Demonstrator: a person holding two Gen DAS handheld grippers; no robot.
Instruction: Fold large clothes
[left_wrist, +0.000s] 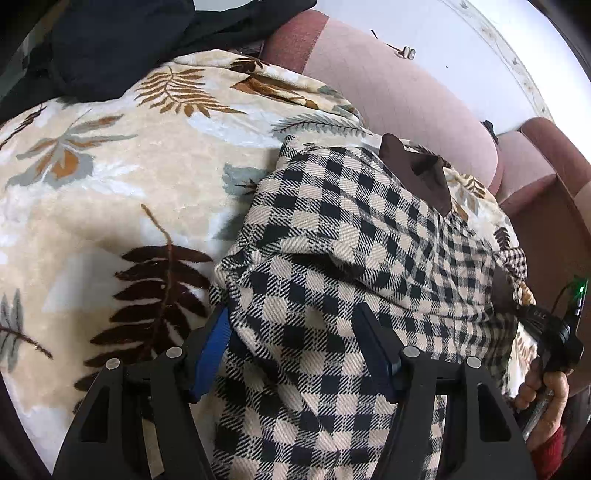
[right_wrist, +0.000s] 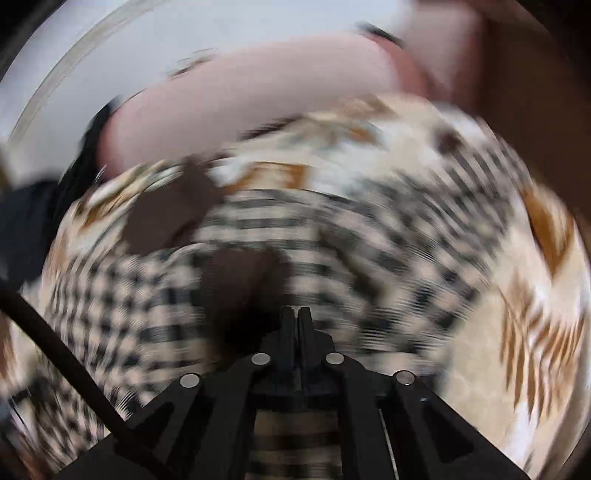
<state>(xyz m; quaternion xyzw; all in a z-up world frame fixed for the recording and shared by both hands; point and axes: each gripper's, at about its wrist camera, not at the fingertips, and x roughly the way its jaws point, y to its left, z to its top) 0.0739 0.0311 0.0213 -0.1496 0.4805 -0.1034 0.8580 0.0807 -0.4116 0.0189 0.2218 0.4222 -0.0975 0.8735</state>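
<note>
in the left wrist view, the left gripper (left_wrist: 295, 354) is hovering at lower centre, jaws standing wide around a bunched fold of the checked garment (left_wrist: 354, 243), which is lying on the leaf-print blanket (left_wrist: 110, 177). in the blurred right wrist view, the right gripper (right_wrist: 297, 325) is sitting at lower centre, jaws closed together over the checked cloth; whether they are pinching any cloth i cannot tell.

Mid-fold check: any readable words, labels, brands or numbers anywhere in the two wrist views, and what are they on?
None can be read with confidence.
Faint pale characters on the black handheld device at the right edge of the left wrist view: too small to read.
Checked garment, leaf-print blanket: patterns only, no text.
Right wrist view: motion-blurred, nothing legible.
</note>
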